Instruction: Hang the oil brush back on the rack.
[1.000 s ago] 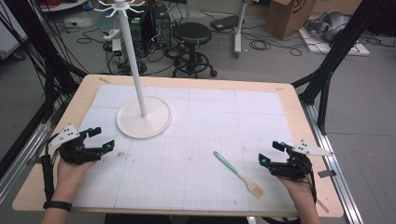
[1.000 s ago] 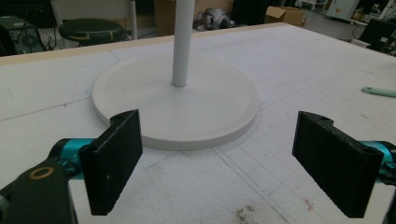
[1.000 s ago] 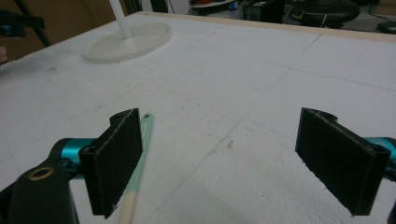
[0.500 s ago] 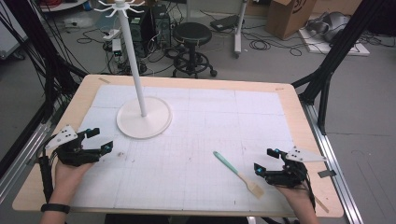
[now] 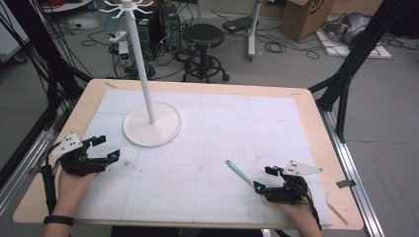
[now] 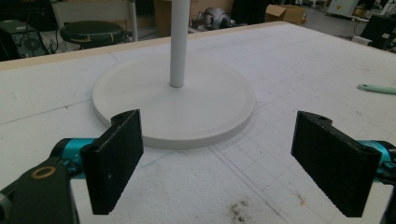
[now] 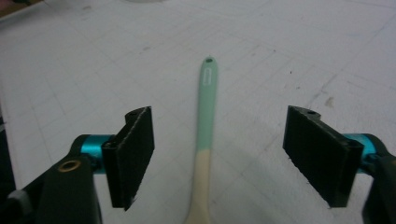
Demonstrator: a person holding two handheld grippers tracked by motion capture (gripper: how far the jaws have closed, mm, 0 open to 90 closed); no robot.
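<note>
Right gripper [image 5: 262,180]: moved inward, jaws spread wide astride spatula [image 7: 204,135], which lies flat on mat [image 5: 207,163] near front edge. Left gripper [image 5: 101,148]: released, idle beside stand base [image 6: 187,100]. Advice: lower squarely, close on mid-handle

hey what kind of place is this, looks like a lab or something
Most likely a robotics lab or workshop. A wooden table stands among black frame struts, with cables strewn over the floor, a stool and a cardboard box behind it.
</note>
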